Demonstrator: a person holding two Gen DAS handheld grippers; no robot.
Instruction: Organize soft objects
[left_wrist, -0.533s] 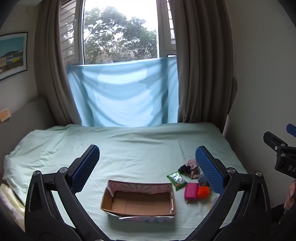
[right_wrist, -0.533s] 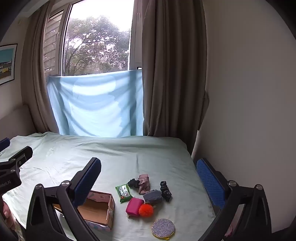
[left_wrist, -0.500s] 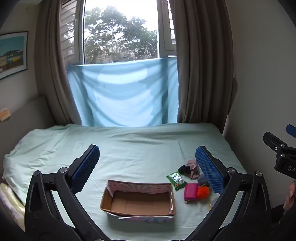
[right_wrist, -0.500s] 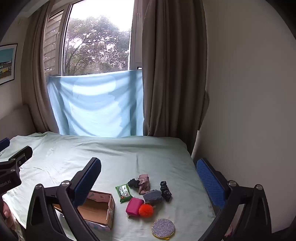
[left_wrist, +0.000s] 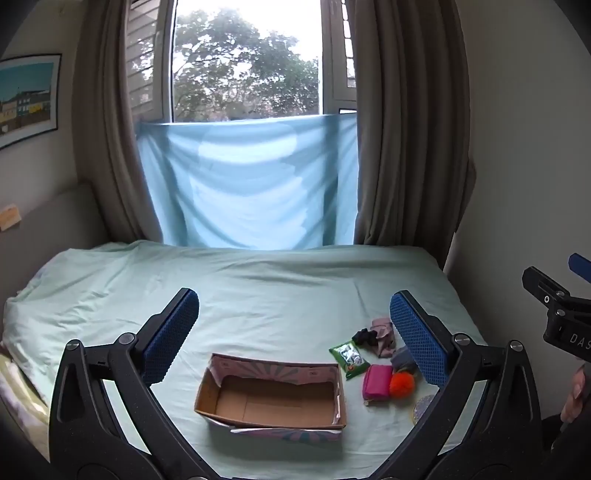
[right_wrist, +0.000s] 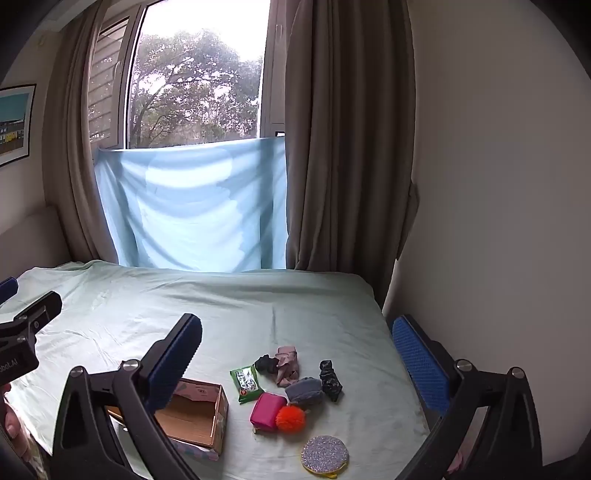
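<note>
An open, empty cardboard box with floral sides sits on the bed; it also shows in the right wrist view. Right of it lies a cluster: green packet, pink pouch, orange pompom, grey scrunchie, black scrunchie, pink cloth, small black piece, glittery round disc. My left gripper is open and empty above the box. My right gripper is open and empty above the cluster.
The bed has a pale green sheet and fills the room between a headboard at left and a wall at right. A blue cloth hangs under the window between brown curtains.
</note>
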